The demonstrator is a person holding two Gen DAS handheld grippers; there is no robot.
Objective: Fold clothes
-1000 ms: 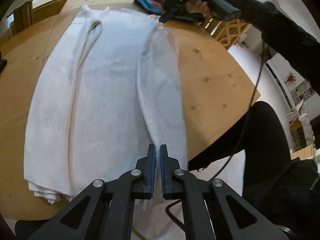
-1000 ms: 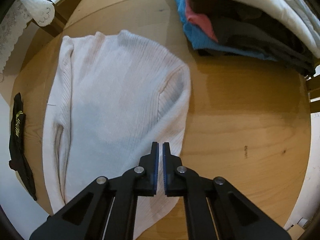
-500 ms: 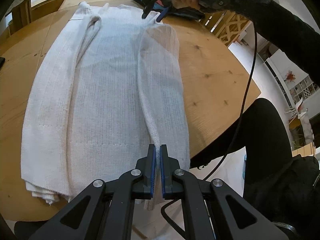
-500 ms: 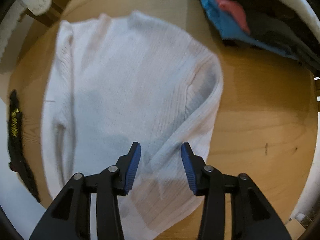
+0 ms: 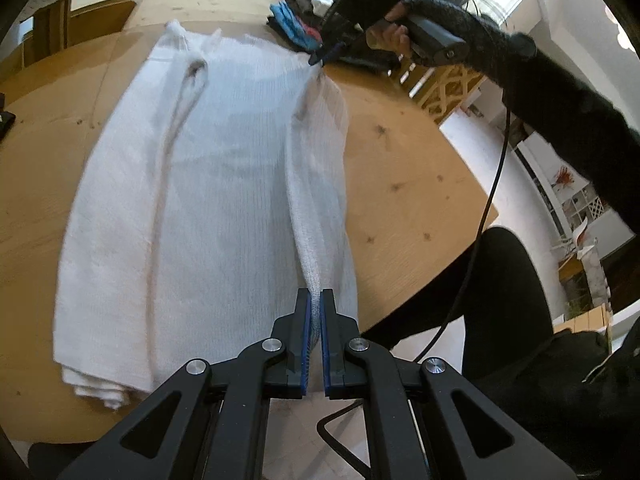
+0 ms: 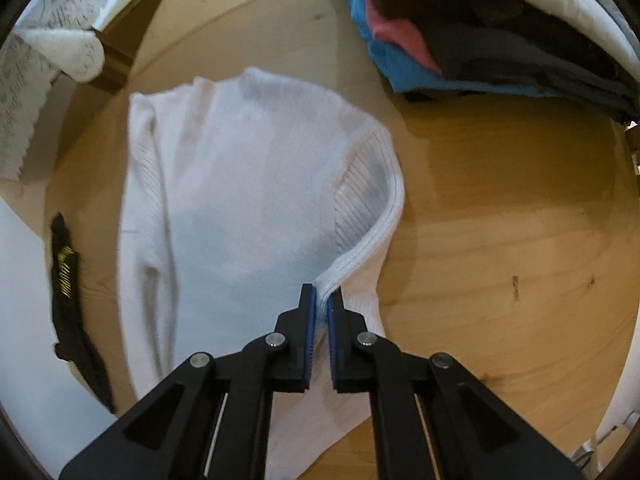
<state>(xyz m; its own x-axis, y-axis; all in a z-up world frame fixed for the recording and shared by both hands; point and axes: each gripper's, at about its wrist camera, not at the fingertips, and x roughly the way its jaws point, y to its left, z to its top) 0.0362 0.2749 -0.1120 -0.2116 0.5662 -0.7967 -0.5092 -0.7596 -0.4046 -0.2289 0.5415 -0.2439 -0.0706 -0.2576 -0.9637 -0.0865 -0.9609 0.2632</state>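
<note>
A white knit sweater [image 5: 208, 200] lies flat along the wooden table [image 5: 408, 152], its left sleeve folded in. My left gripper [image 5: 316, 294] is shut on the sweater's right edge near the hem and holds that edge raised. At the far end my right gripper [image 5: 319, 57], held by a gloved hand, pinches the same edge at the shoulder. In the right wrist view the right gripper [image 6: 322, 290] has its jaws closing tight on the sweater's [image 6: 248, 200] ribbed shoulder fold, pads pressing on it. The edge runs taut between both grippers.
A pile of folded clothes [image 6: 480, 28], blue, pink, dark and white, sits on the table [image 6: 500, 232] beyond the sweater's shoulder. A black item [image 6: 66, 280] lies by the table's left edge. The person's dark-clad leg [image 5: 504, 300] and a cable [image 5: 484, 216] are past the right edge.
The right gripper opened, moved onto the sweater's shoulder edge and closed on it, lifting a ridge. The left gripper kept its hold and rose slightly.
</note>
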